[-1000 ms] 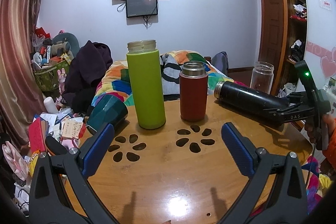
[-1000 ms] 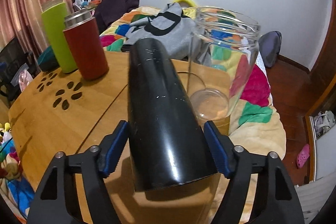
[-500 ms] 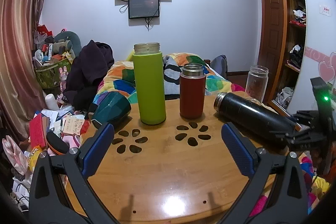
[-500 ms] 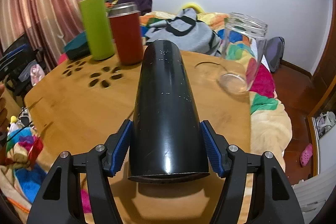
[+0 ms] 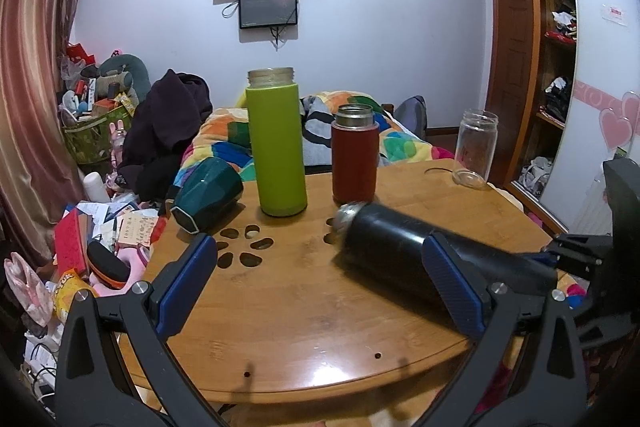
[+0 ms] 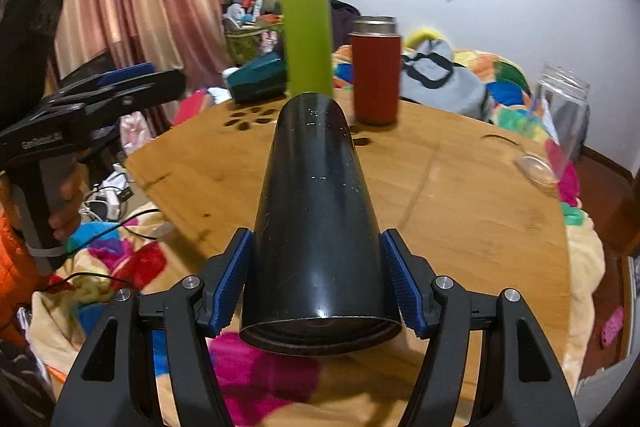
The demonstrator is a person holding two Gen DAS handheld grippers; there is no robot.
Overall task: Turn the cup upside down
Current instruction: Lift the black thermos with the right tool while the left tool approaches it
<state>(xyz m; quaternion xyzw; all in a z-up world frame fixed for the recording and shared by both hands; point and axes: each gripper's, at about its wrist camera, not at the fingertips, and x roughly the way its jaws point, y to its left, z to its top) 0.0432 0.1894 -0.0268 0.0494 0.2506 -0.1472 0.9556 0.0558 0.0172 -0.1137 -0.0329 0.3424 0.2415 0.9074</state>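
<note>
My right gripper [image 6: 316, 289] is shut on a long black cup [image 6: 314, 211], holding it on its side above the round wooden table [image 6: 460, 211], its steel-rimmed mouth pointing away. The black cup also shows in the left wrist view [image 5: 404, 247], held from the right over the table's right half. My left gripper [image 5: 320, 279] is open and empty near the table's front edge; the right gripper's body [image 5: 600, 259] shows at the right edge.
A tall green bottle [image 5: 276, 147], a red flask [image 5: 355, 163] and a clear glass jar [image 5: 476, 151] stand upright at the back of the table [image 5: 280, 327]. A dark teal cup [image 5: 208, 195] lies on its side at back left. Clutter fills the floor at left.
The right gripper has carried the black cup leftward and toward the table's front, away from the glass jar. The left gripper has pulled back and up a little.
</note>
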